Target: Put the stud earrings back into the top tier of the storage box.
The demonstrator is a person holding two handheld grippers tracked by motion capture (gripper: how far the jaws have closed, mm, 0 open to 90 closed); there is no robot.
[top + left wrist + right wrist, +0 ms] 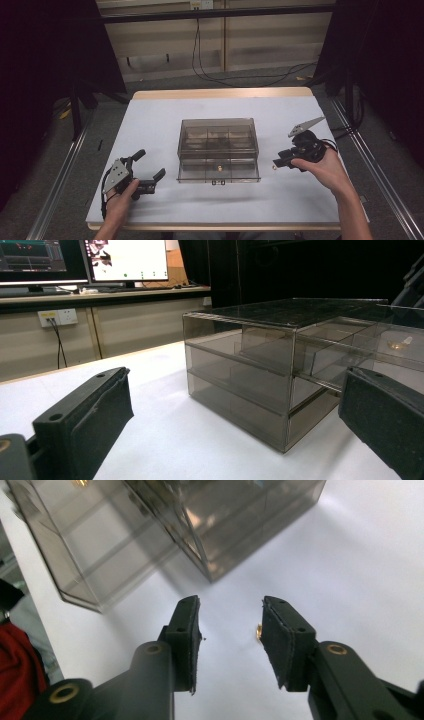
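Reaching toward a small brass piece lying on the table right of the smoky drawer box, the right tongs straddle it, parted and not yet gripping; the left tongs rest wide open. Pickup remains undone.

Drawer box mid-table, bare table either side
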